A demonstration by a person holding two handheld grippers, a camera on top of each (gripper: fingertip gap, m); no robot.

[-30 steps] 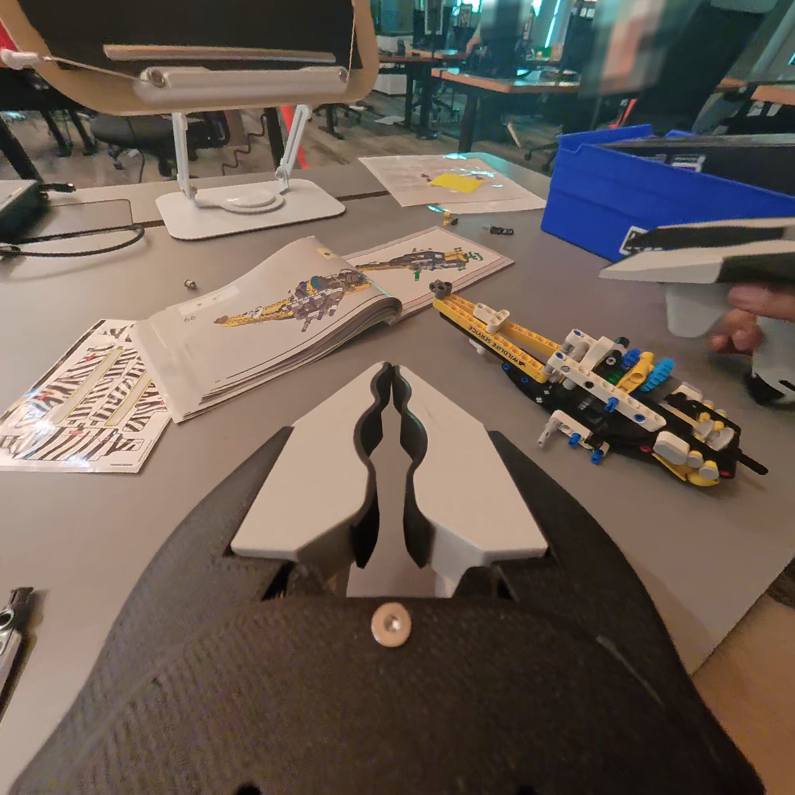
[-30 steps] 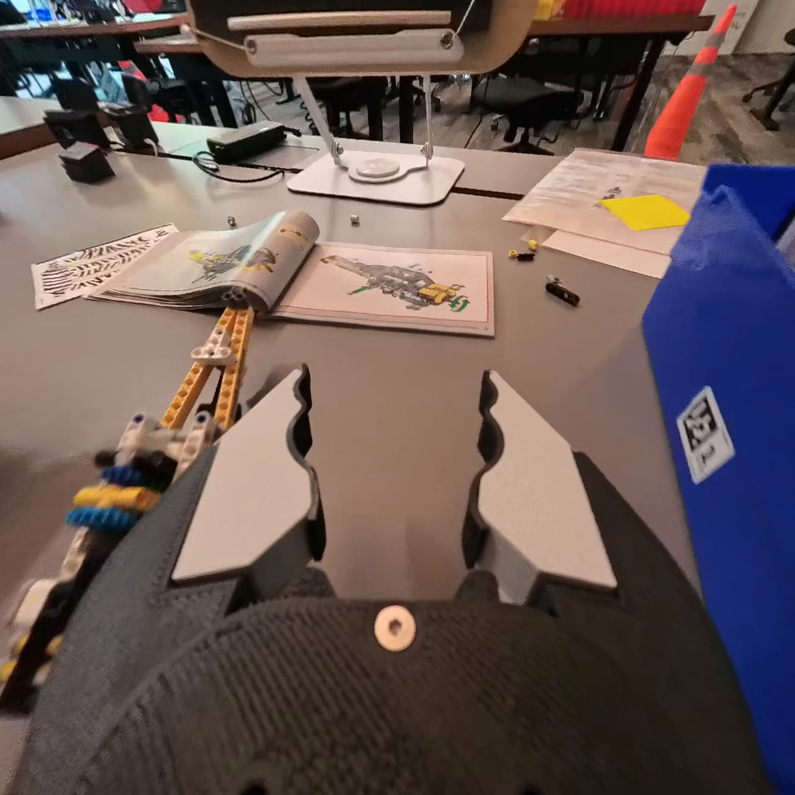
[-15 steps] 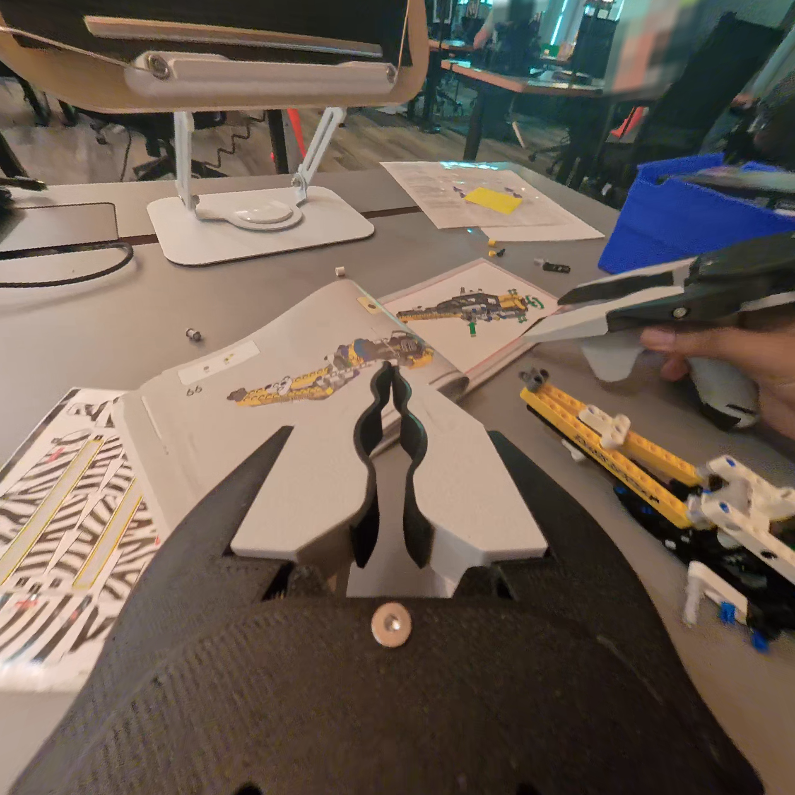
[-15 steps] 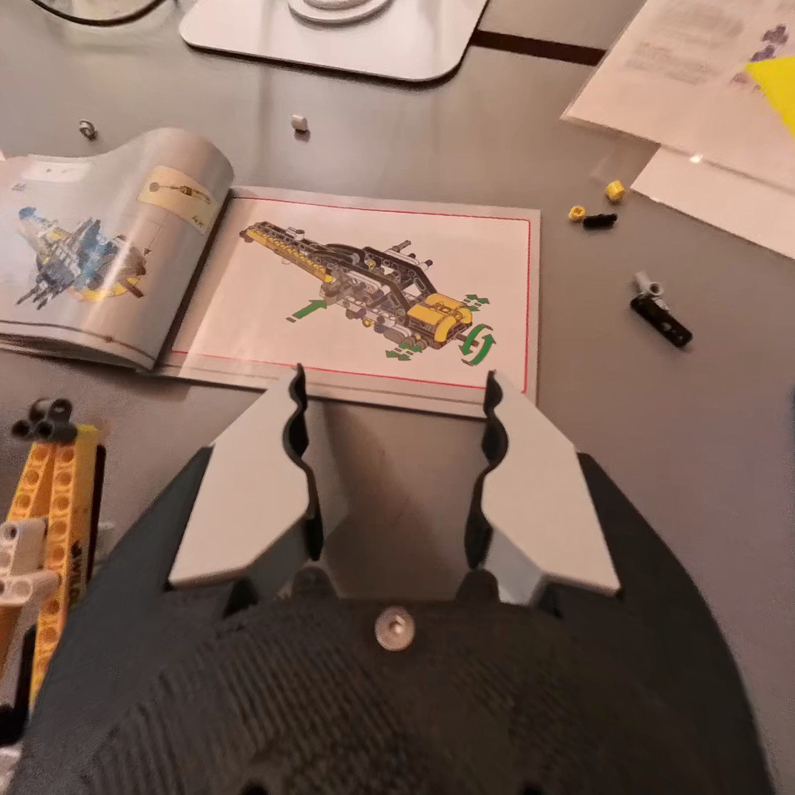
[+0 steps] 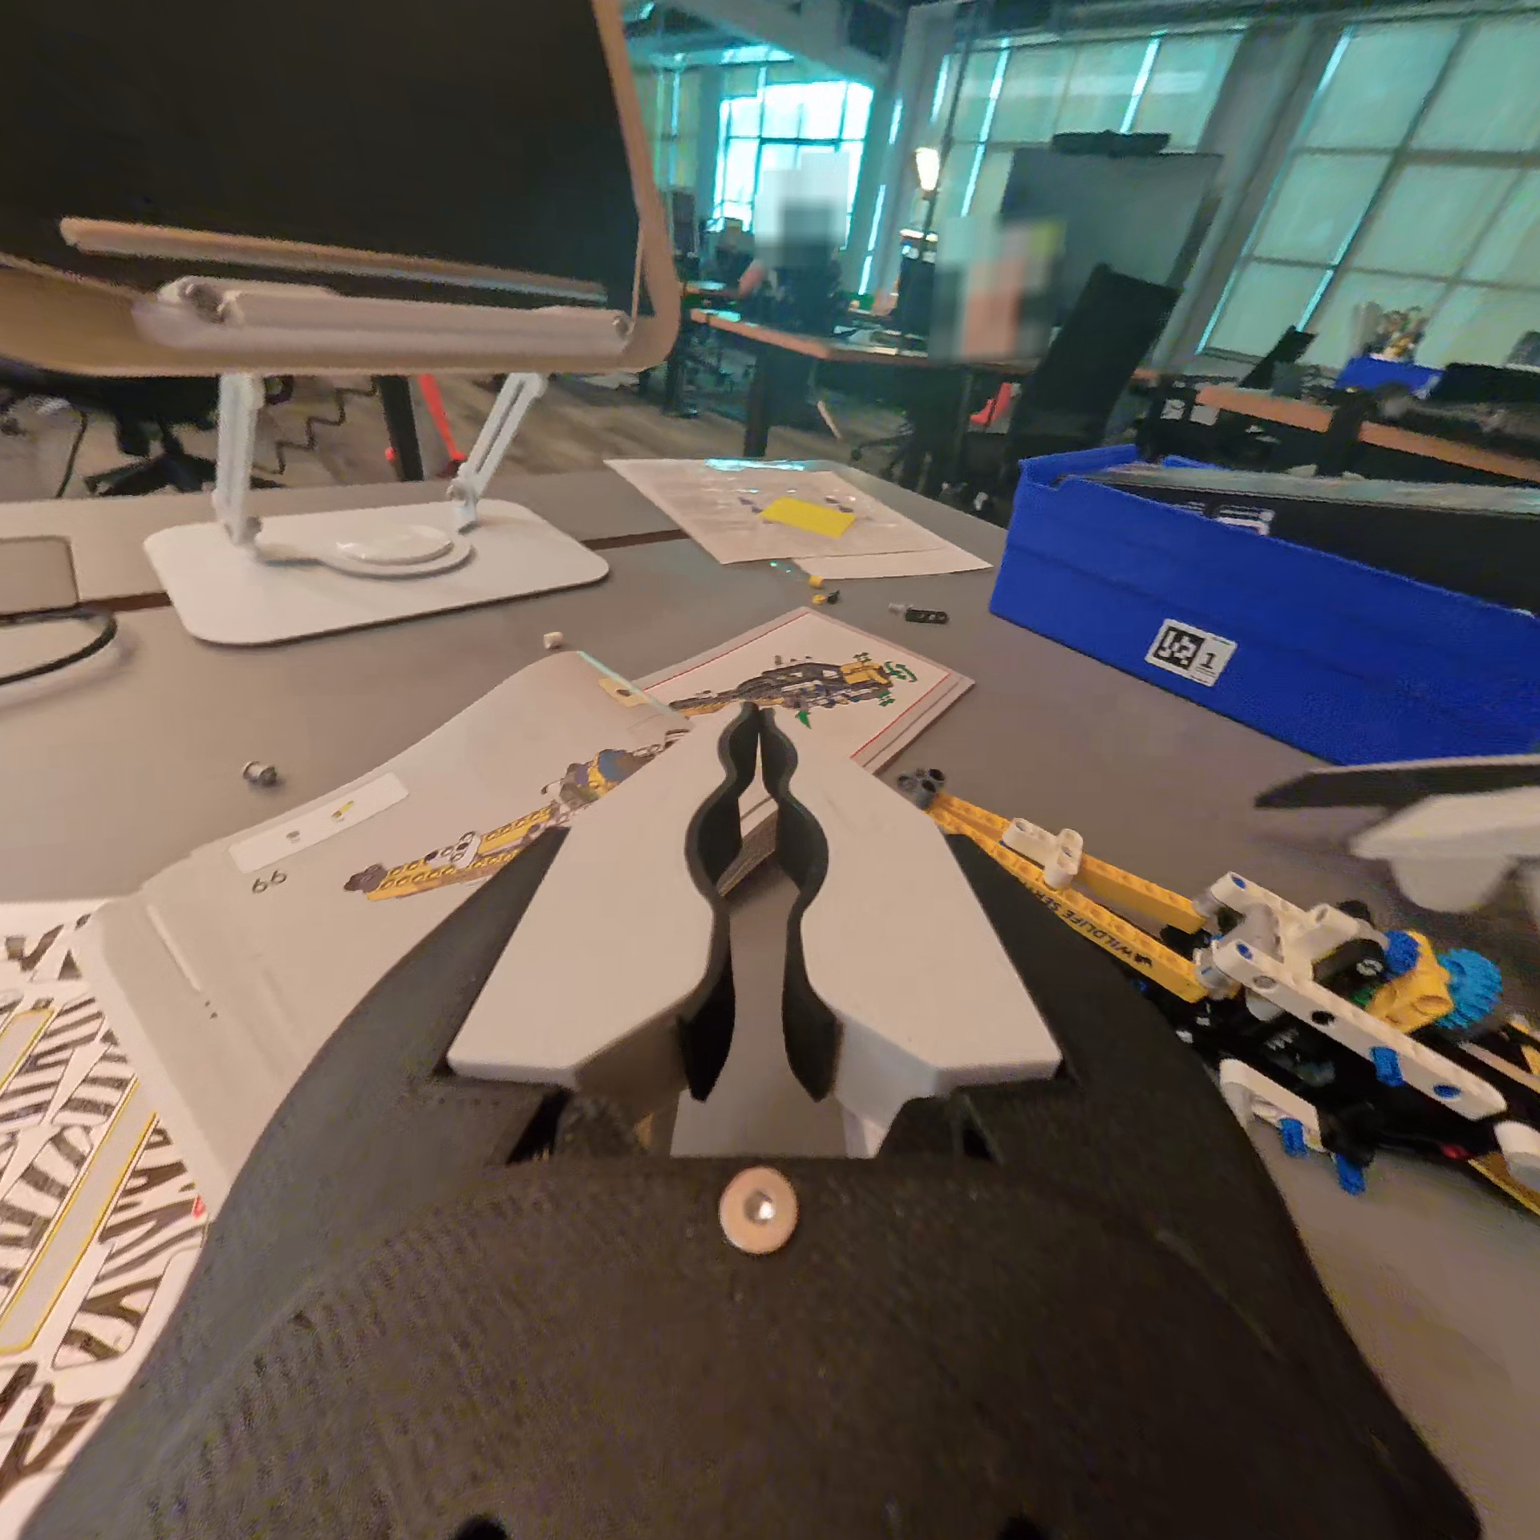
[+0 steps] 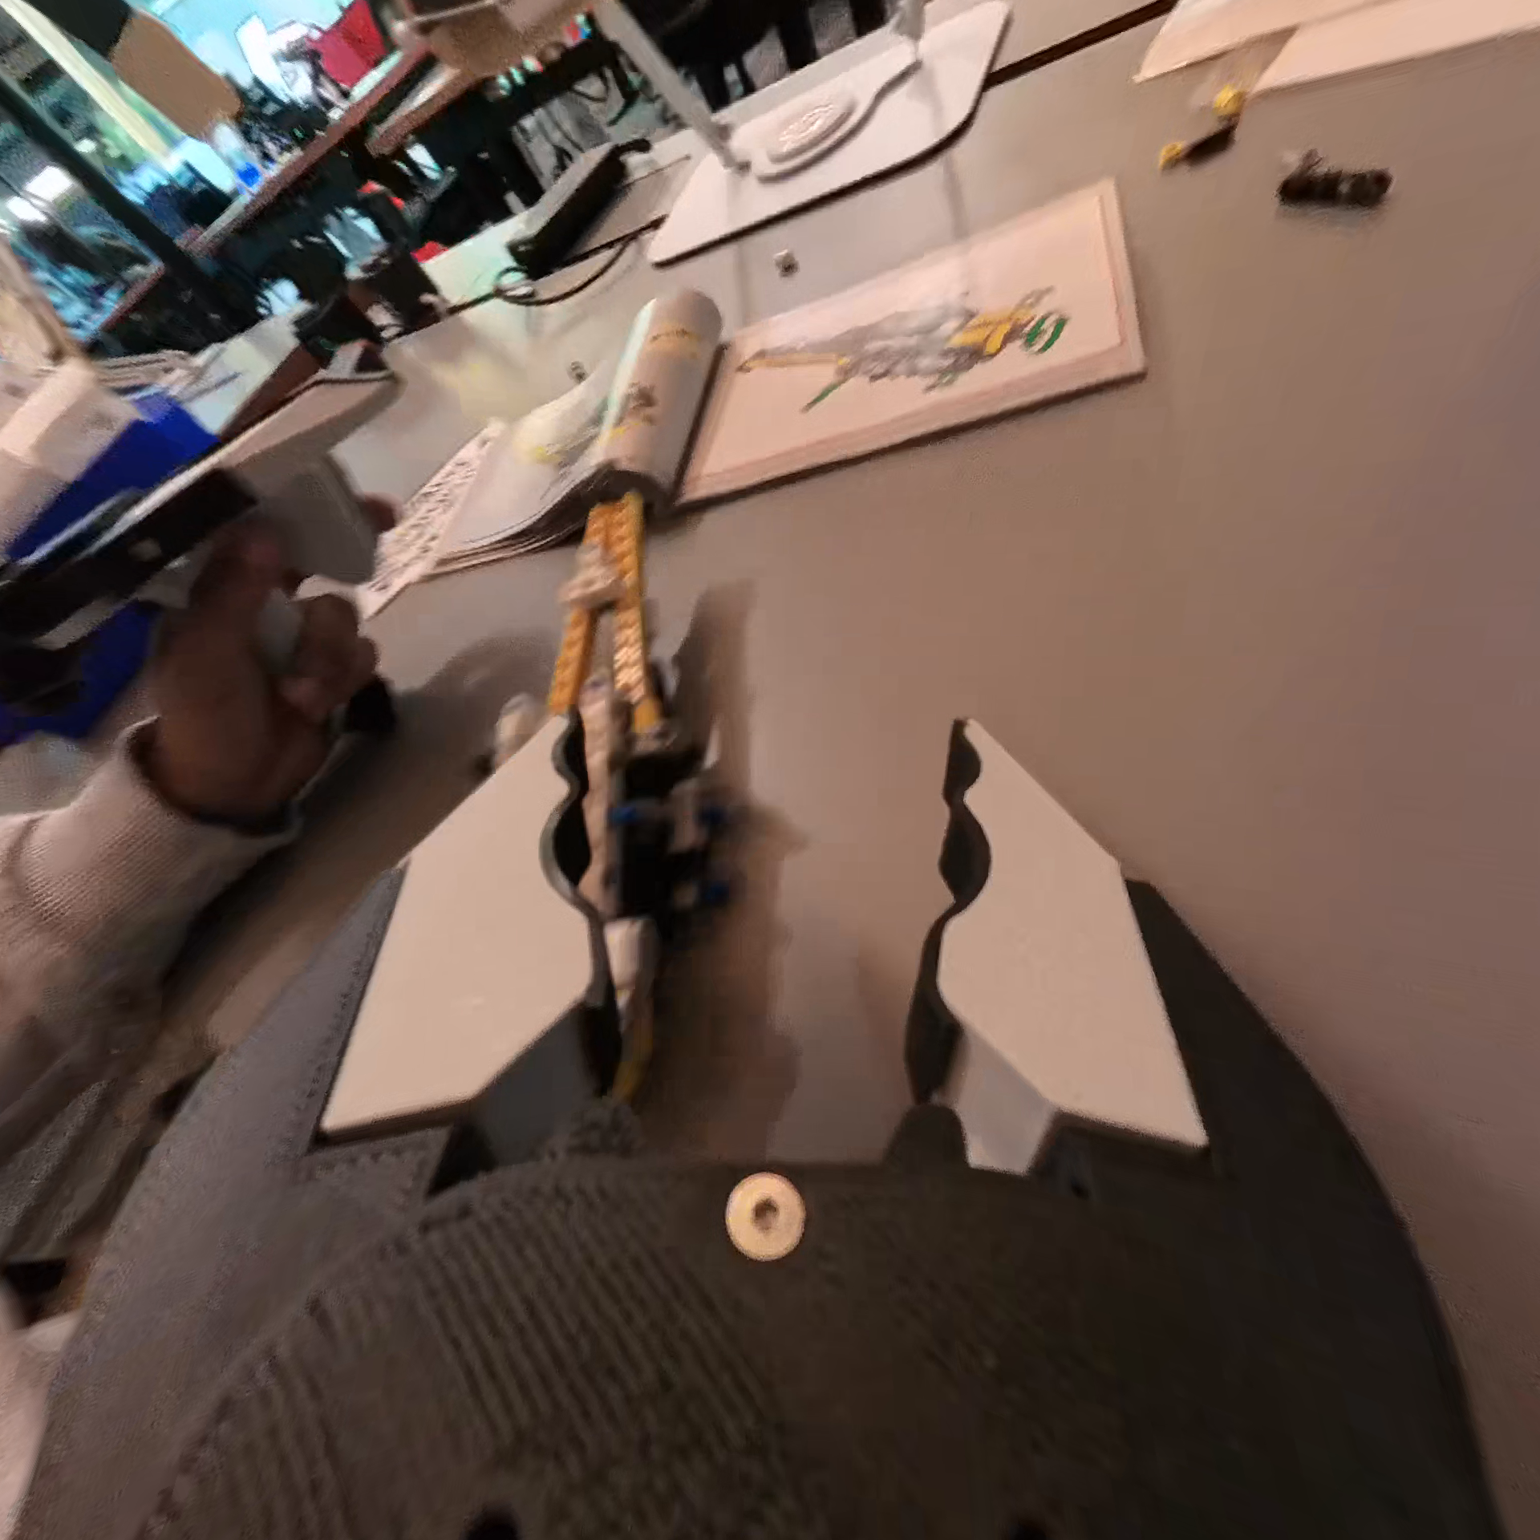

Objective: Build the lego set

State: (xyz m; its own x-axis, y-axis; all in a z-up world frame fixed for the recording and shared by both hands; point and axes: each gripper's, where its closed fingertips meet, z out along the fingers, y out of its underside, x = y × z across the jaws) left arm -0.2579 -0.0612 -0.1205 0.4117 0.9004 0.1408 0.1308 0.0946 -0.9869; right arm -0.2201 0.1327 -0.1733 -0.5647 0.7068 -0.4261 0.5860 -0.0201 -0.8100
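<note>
The part-built lego model (image 5: 1250, 958), a yellow beam boom on a black, white and blue body, lies on the grey table (image 5: 1083, 717) to the right of my left gripper (image 5: 758, 717). The left gripper is shut and empty, over the open instruction booklet (image 5: 500, 792). In the right wrist view my right gripper (image 6: 767, 733) is open and hangs over the model (image 6: 633, 817), which shows between the fingers close to the left finger (image 6: 483, 917). I cannot tell if they touch. The view is blurred. The booklet (image 6: 917, 358) lies beyond.
A blue bin (image 5: 1250, 633) stands at the right. A sticker sheet (image 5: 67, 1125) lies at the left. A white tablet stand (image 5: 375, 567) is at the back. Small loose pieces (image 5: 917, 615) lie near the paper sheets (image 5: 792, 517). The hand holding the left gripper (image 6: 250, 667) is left of the model. The left gripper's tips are roughly 20 centimetres from the right gripper's.
My right gripper has swung left from over the booklet to over the model, still open. My left gripper stays shut; its view has tilted up and turned right, bringing the model's body back in.
</note>
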